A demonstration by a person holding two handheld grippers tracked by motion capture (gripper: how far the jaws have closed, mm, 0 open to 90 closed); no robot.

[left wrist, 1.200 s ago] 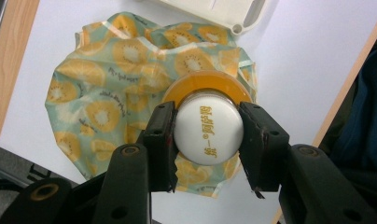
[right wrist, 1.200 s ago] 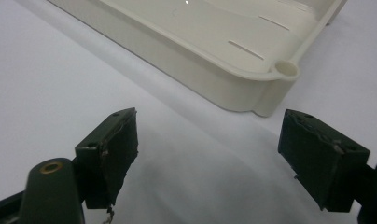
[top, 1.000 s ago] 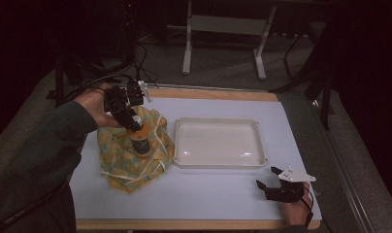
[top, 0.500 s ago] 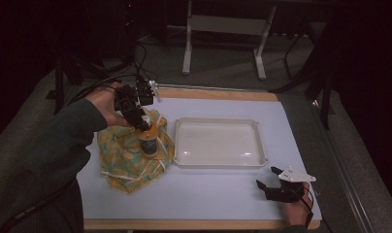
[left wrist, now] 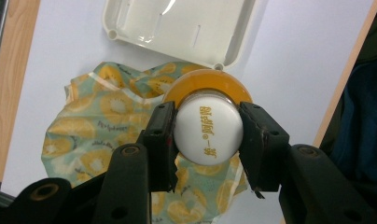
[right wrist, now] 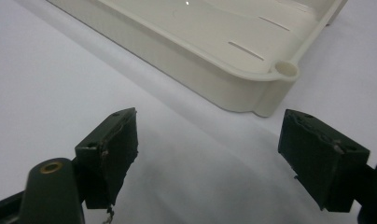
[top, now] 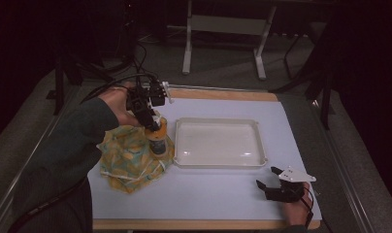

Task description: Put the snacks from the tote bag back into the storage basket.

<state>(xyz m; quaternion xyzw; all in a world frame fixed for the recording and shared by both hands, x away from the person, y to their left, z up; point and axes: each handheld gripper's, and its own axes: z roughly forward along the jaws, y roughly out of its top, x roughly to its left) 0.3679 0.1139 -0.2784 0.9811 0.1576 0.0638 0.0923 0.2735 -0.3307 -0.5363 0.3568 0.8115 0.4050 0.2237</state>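
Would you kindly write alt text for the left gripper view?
The left gripper clamps the white cap of an orange bottle between its black jaws, above a lemon-print cloth. Beyond lies an empty cream tray on a pale table.

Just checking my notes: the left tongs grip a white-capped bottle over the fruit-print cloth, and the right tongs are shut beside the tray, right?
Not quite: the right tongs stand open, empty, as the right gripper view shows. The rest holds: left tongs grip the white-capped bottle over the cloth, beside the tray.

The bottle (left wrist: 208,131) shows its white cap, its body hidden beneath; the cap's lettering is too small to read. The tray (right wrist: 233,51) runs off the right gripper view's top edge
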